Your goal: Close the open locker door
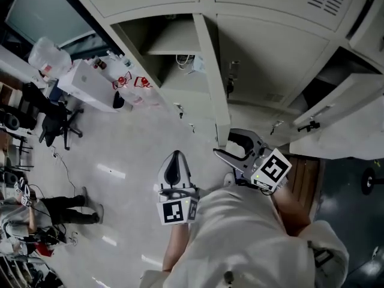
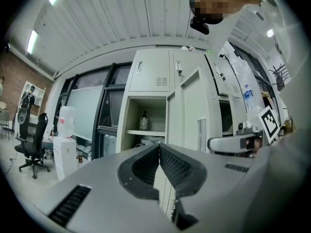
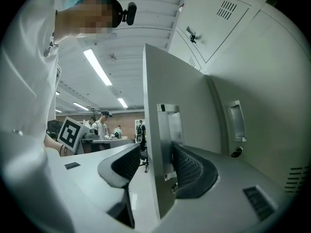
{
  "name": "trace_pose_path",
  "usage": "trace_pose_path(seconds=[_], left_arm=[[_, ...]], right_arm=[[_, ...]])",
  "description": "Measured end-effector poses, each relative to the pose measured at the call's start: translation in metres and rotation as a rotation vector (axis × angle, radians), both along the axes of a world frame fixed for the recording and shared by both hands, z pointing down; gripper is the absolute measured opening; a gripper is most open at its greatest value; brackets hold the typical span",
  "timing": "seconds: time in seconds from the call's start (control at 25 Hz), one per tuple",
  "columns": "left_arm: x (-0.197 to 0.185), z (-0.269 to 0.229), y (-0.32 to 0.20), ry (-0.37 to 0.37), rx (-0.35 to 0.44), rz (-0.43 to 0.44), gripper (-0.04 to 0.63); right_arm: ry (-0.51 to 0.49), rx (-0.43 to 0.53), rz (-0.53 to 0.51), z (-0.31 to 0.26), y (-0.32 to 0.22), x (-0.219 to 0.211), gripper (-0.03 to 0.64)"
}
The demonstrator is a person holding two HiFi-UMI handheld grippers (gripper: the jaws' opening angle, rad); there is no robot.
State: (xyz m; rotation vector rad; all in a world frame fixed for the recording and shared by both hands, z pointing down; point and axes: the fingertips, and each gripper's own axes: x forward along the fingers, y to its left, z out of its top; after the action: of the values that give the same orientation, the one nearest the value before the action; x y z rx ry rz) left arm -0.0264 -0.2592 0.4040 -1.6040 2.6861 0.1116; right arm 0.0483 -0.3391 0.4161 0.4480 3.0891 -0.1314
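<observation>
Door edge (image 3: 150, 91) inside level right claw (image 3: 156, 152)

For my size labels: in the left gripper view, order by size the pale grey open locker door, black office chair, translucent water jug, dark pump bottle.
1. pale grey open locker door
2. black office chair
3. translucent water jug
4. dark pump bottle
Apparent sizes only.

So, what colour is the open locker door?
Pale grey-beige locker door; clearest in the right gripper view.
</observation>
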Motion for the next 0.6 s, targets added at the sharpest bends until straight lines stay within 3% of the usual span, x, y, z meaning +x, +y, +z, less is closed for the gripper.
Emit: trace_pose_path(seconds=[0.6], left_arm=[[-0.024, 0.006, 0.030, 0.010, -0.020, -0.168, 0.009]], right_arm=[[0.013, 0.040, -0.251, -0.004, 0.042, -0.042, 0.206]])
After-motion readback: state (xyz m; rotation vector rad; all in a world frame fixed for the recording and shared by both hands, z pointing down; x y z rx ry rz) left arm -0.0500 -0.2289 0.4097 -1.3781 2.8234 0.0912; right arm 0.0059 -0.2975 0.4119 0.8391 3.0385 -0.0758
